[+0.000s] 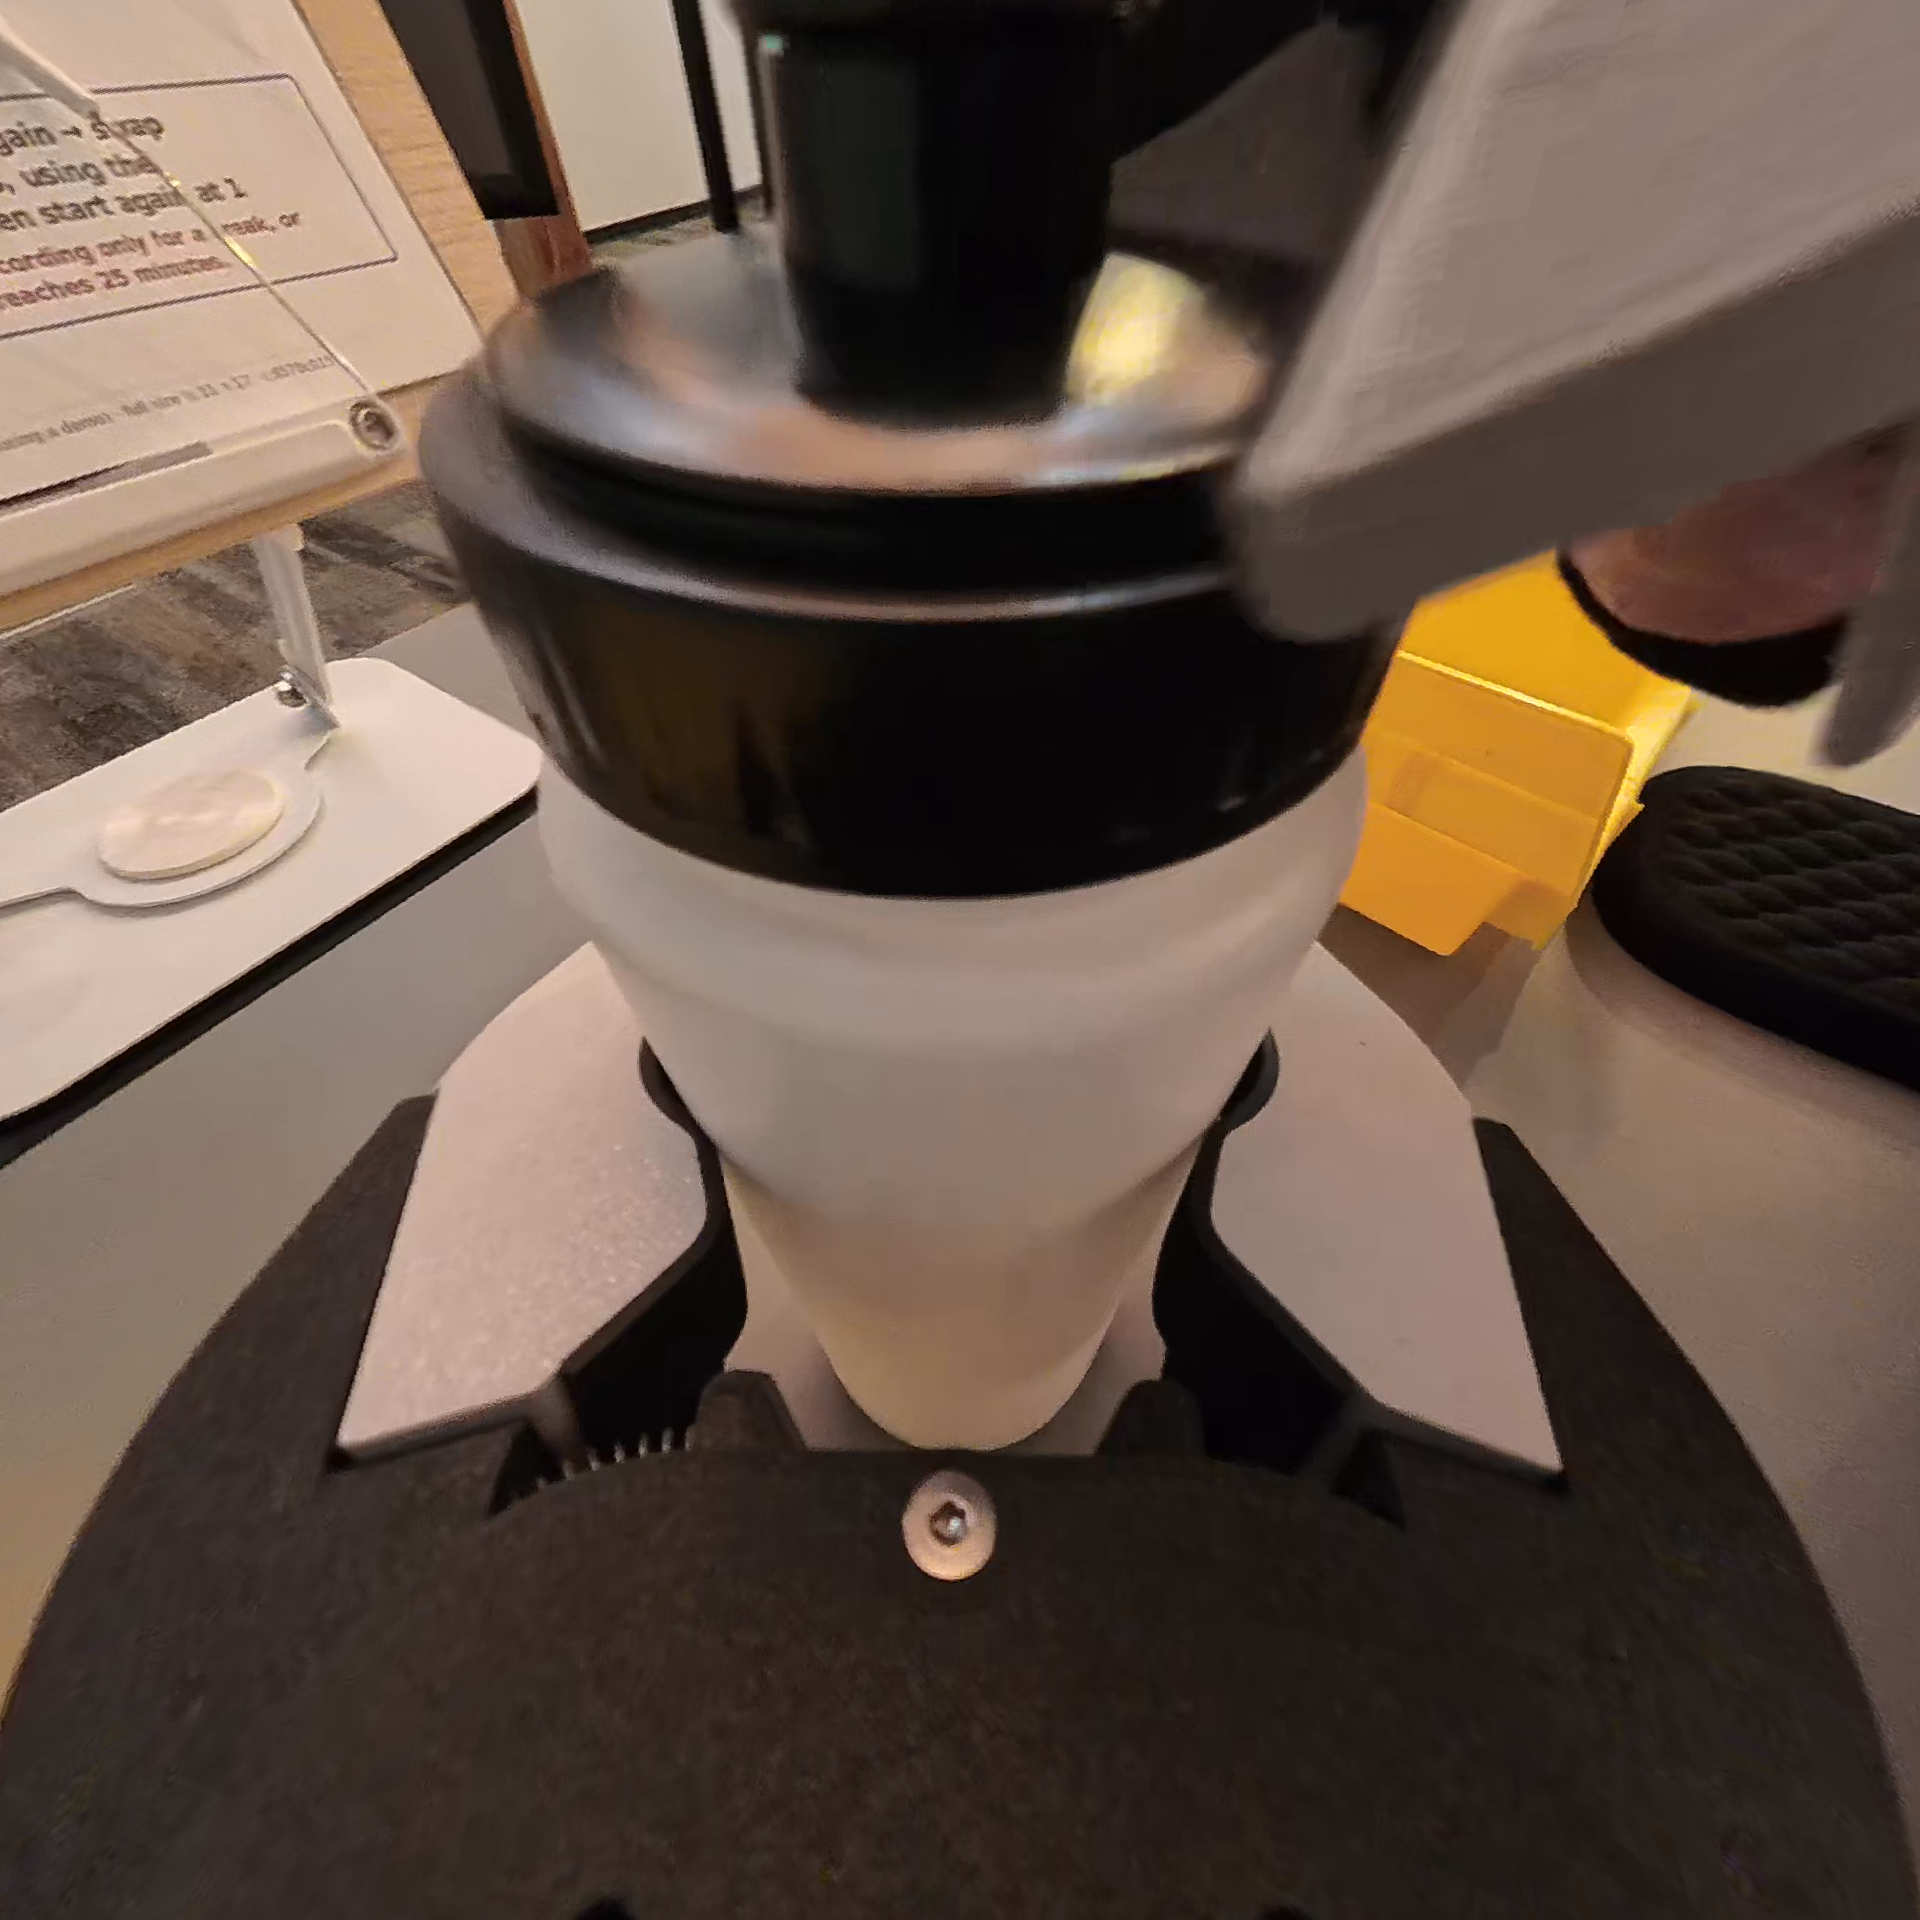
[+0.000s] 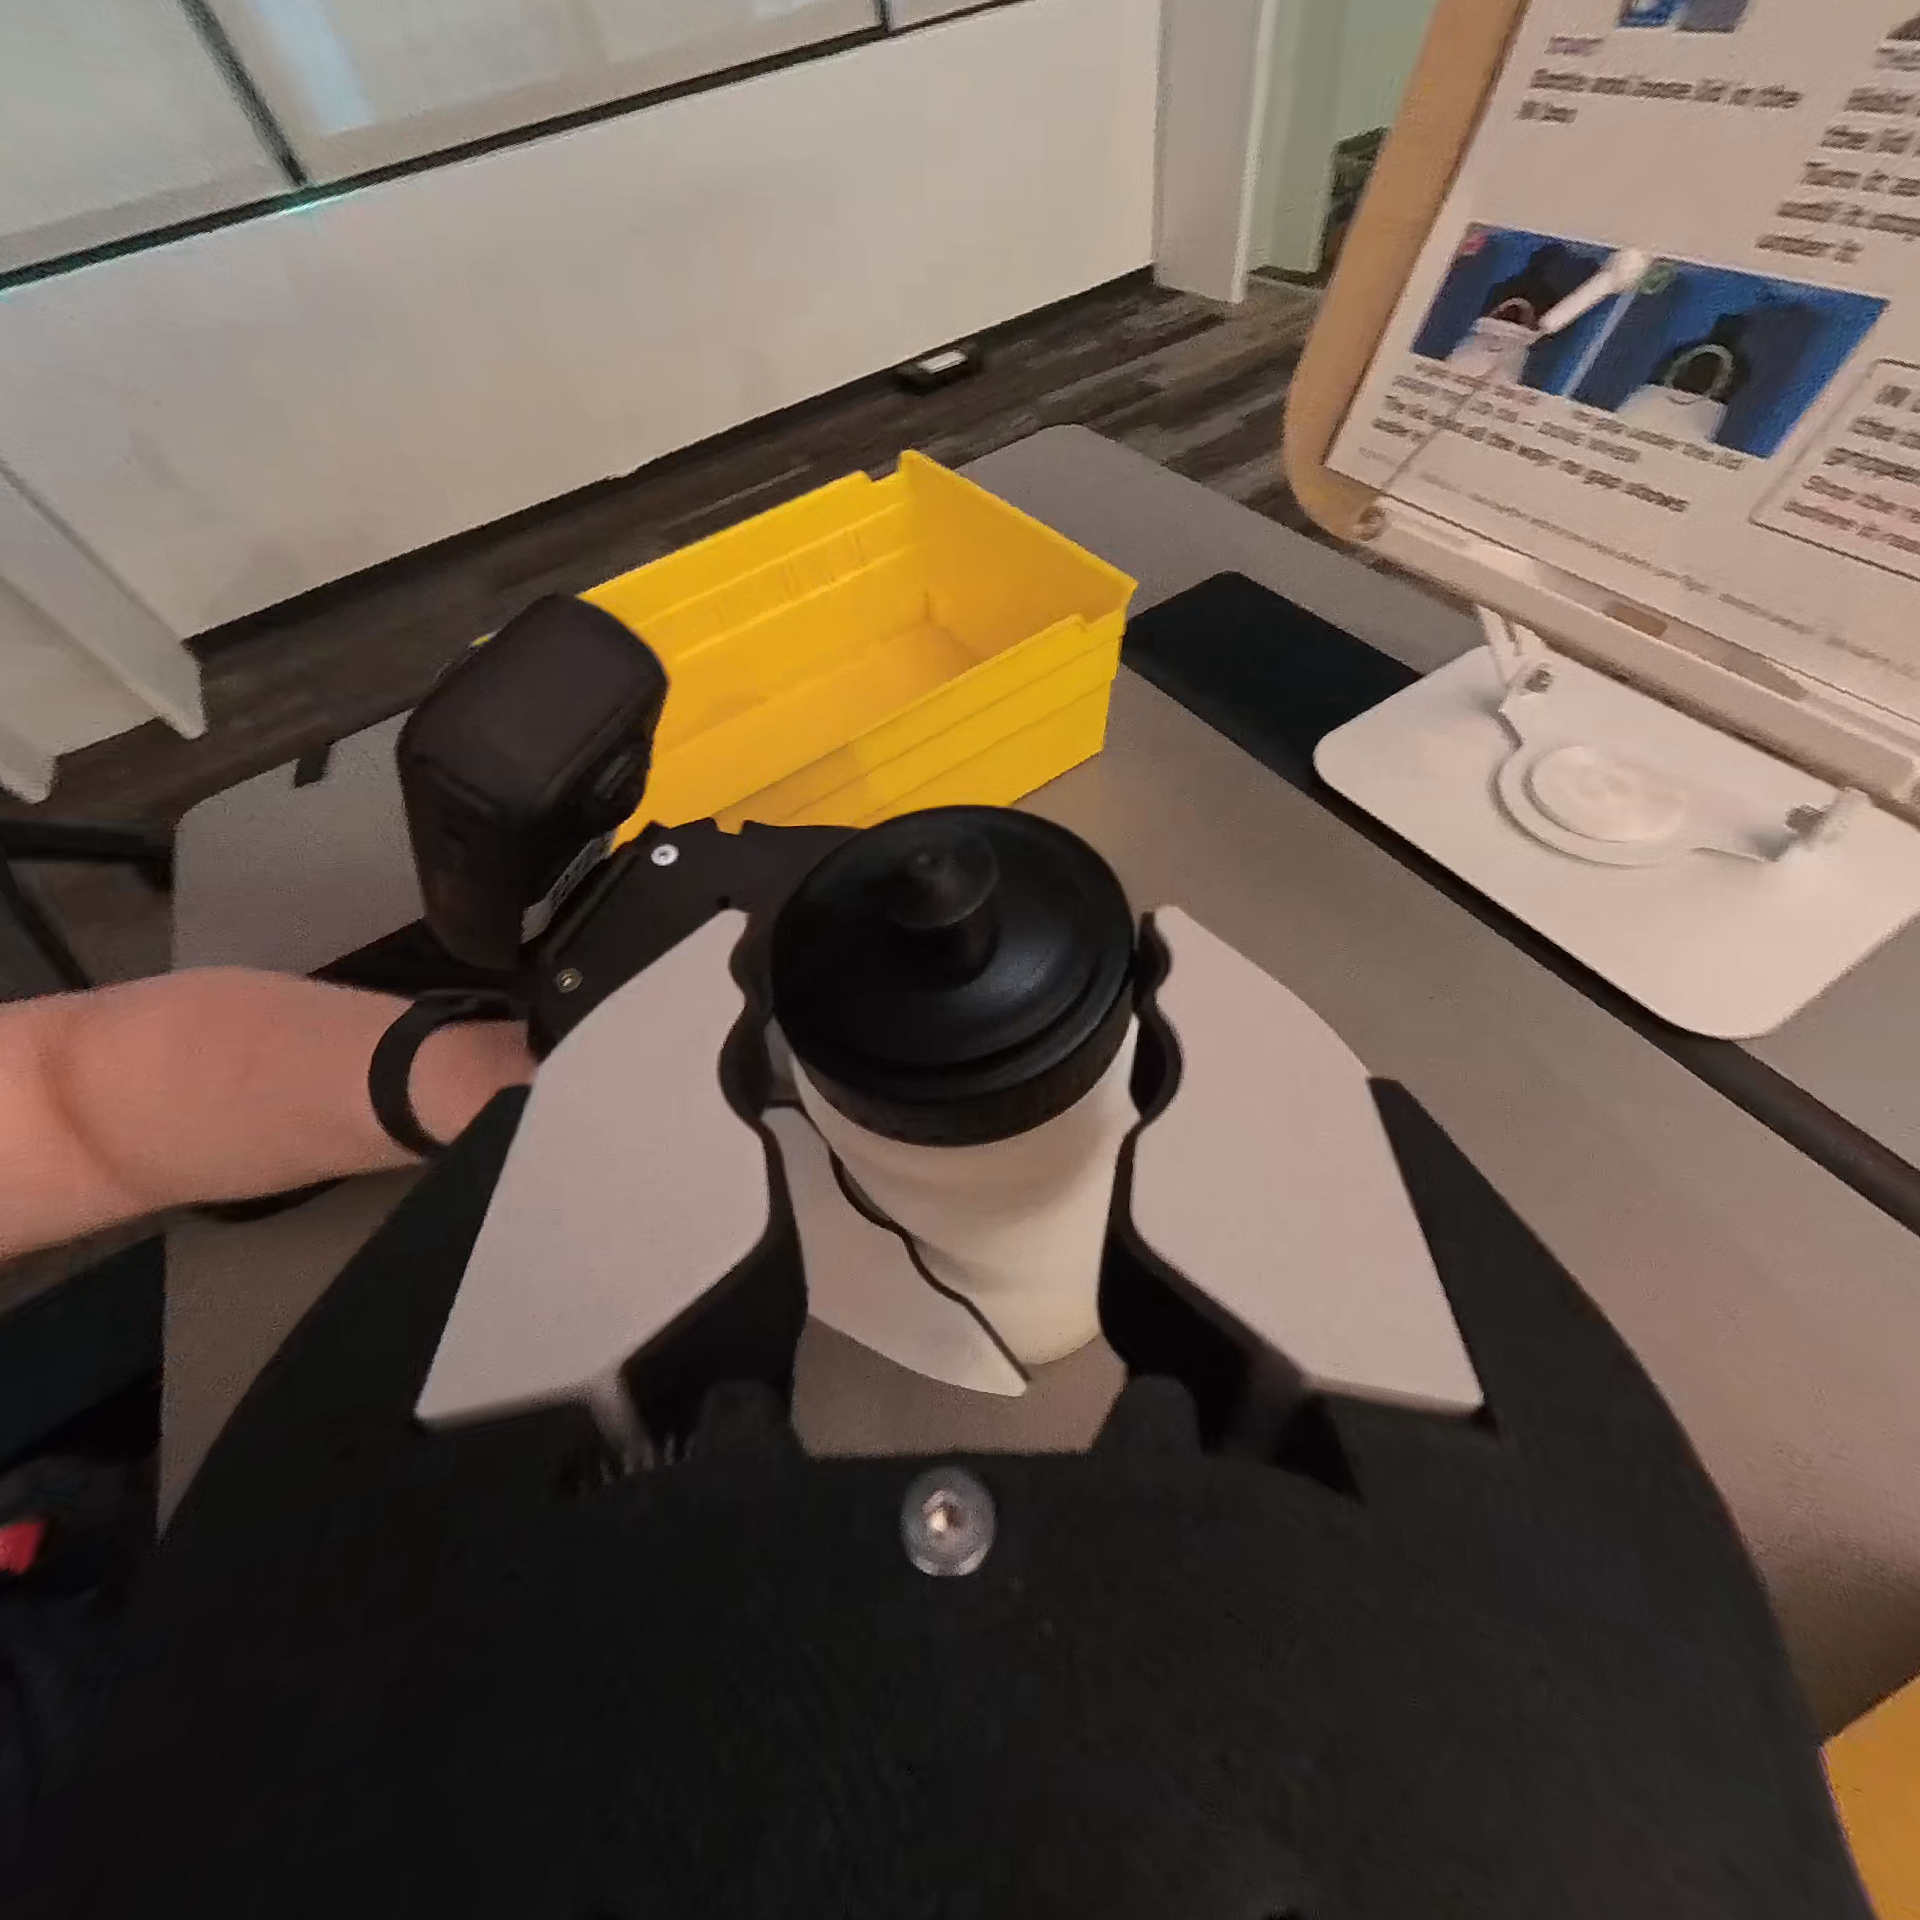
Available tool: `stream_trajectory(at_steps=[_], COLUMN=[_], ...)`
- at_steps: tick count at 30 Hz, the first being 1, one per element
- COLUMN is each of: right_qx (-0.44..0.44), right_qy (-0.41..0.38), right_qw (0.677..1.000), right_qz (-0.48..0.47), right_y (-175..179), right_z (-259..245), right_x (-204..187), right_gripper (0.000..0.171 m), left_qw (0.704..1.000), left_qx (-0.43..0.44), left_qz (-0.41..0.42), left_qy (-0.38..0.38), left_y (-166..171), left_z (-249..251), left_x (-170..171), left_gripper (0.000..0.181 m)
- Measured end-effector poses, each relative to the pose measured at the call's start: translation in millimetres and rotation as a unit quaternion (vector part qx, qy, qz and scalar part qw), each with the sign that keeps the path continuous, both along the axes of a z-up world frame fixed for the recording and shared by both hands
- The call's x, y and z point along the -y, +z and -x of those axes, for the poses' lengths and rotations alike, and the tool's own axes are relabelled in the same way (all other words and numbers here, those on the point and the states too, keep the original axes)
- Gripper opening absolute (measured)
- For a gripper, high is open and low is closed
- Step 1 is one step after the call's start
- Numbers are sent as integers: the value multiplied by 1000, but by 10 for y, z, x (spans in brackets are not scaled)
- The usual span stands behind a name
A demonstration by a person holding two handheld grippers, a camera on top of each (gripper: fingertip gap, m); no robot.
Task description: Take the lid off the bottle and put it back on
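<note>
Both grippers clamped | left gripper [image 1: 956,1174]: white bottle [image 1: 935,1091] | right gripper [image 2: 951,1039]: black lid [image 2: 945,966], seated

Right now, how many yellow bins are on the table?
1. The yellow bin sits open and empty on the table behind the bottle, to its left in the right wrist view. Another could be hidden outside the views.

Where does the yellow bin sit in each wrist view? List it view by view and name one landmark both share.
Left wrist view: the yellow bin is at the right edge, mid-height, mostly hidden behind the bottle's black lid.
Right wrist view: the bin stands open and empty, left of centre in the upper half, behind the bottle.
Shared landmark: the white bottle with its black lid.
</note>
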State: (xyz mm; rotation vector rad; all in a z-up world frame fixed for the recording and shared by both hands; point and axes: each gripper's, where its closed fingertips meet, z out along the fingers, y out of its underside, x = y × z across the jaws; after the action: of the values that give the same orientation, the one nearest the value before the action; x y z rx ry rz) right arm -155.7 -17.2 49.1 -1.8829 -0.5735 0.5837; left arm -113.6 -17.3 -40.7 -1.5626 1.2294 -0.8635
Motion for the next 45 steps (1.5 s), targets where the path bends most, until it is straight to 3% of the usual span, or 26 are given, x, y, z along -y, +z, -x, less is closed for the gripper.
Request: stream_trajectory(at_steps=[2, 4, 9, 14, 19, 21, 24, 26, 30, 34, 40, 45], right_qx=[-11, -12, 44, 46, 53, 75, 55, 13, -1, 18, 18, 21], right_qy=[89, 150, 203, 148, -39, -64, -3, 84, 185, 205, 143, -25], right_qw=[996, 987, 977, 987, 998, 995, 999, 996, 980, 976, 988, 999], right_qz=[-23, -54, -56, -38, -10, -18, -1, -20, -66, -71, -47, -26], right_y=[73, 111, -47, -63, -86, -90, -116, -41, 14, 6, -15, -8], right_z=[60, 34, -27, -33, -39, -41, -27, 32, -6, -15, 18, -14], right_x=[78, 130, 172, 120, 29, 36, 53, 95, 147, 194, 89, -12], right_gripper=[80, 79, 75, 70, 70, 70, 71, 81, 70, 71, 72, 70], left_qw=[1000, 999, 998, 999, 1000, 1000, 1000, 999, 997, 997, 999, 1000], left_qx=[-1, 1, 0, 3, 0, 1, 3, 3, 3, -3, -1, -16], left_qz=[-3, -2, -7, 1, 2, 0, 1, -3, -7, -16, 6, 1], left_qy=[-23, -36, -55, -32, 10, 10, -16, -41, -73, -74, -48, -10], left_y=[0, 1, 1, -2, -5, -3, -2, 0, 2, 1, -7, -22], left_z=[-22, -35, -60, -44, -19, -15, -20, -40, -78, -84, -61, -43], left_x=[49, 79, 137, 96, 3, 8, 33, 82, 181, 200, 131, 70], left_gripper=[100, 100, 100, 100, 100, 100, 100, 100, 100, 100, 100, 100])
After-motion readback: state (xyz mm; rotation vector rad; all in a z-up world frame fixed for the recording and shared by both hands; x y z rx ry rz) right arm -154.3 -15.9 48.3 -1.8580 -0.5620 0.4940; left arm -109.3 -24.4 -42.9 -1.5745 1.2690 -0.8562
